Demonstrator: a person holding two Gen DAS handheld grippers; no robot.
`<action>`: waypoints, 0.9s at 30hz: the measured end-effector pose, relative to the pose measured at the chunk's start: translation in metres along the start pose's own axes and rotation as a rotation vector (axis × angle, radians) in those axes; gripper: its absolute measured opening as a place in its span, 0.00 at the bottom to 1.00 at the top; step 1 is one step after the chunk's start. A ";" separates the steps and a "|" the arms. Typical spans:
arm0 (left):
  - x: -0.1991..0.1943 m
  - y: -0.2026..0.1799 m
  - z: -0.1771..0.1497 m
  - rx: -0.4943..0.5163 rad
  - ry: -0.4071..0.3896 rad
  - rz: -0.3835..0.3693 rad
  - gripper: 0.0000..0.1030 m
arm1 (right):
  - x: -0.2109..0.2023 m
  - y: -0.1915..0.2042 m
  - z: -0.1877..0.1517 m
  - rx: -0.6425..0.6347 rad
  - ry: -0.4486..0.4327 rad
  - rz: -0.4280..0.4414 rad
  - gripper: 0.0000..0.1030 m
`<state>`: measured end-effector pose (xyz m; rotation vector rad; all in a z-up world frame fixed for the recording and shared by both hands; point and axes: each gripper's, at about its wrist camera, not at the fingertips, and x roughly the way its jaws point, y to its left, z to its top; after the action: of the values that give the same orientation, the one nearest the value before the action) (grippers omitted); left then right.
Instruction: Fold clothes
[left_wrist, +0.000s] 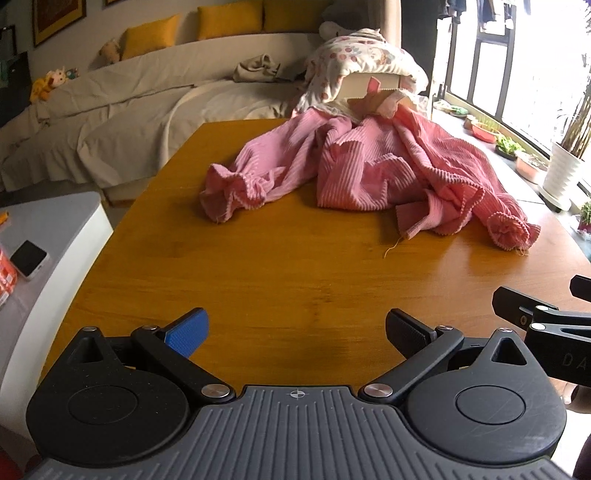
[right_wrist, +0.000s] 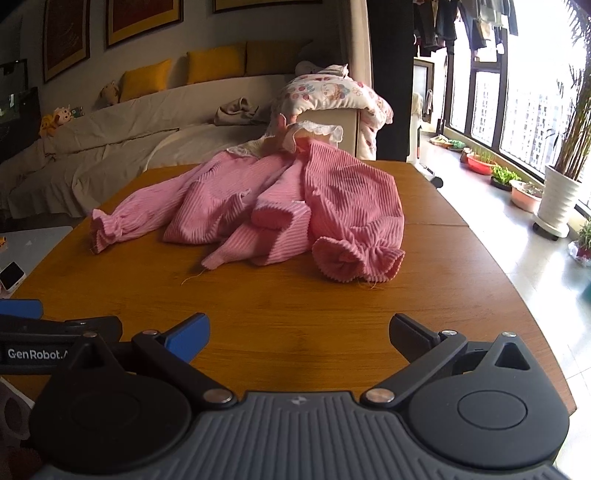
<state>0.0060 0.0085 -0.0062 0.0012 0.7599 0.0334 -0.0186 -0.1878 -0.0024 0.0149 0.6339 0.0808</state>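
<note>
Where ribbed pink garment lies crumpled, glossy wooden table

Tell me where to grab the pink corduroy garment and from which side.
Take the pink corduroy garment by its two gathered sleeve cuffs: the left cuff with the left gripper, the right cuff with the right gripper. Come in low from the near edge of the wooden table. Both cuffs lie outermost, flared and free of the crumpled middle, so the open jaws can probably pinch them cleanly.

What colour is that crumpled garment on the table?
Pink, with ribbed stripes; the garment shows best in the right wrist view.
</note>
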 end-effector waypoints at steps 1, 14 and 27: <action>0.000 0.000 0.000 0.000 0.004 0.002 1.00 | 0.001 -0.001 0.000 0.005 0.004 0.001 1.00; 0.007 -0.002 0.000 -0.004 0.032 -0.001 1.00 | 0.007 -0.005 -0.001 0.028 0.039 0.006 1.00; 0.010 -0.004 0.001 -0.004 0.049 -0.001 1.00 | 0.005 -0.002 0.000 0.019 0.041 0.016 1.00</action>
<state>0.0140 0.0052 -0.0128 -0.0033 0.8091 0.0340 -0.0141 -0.1894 -0.0057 0.0368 0.6753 0.0912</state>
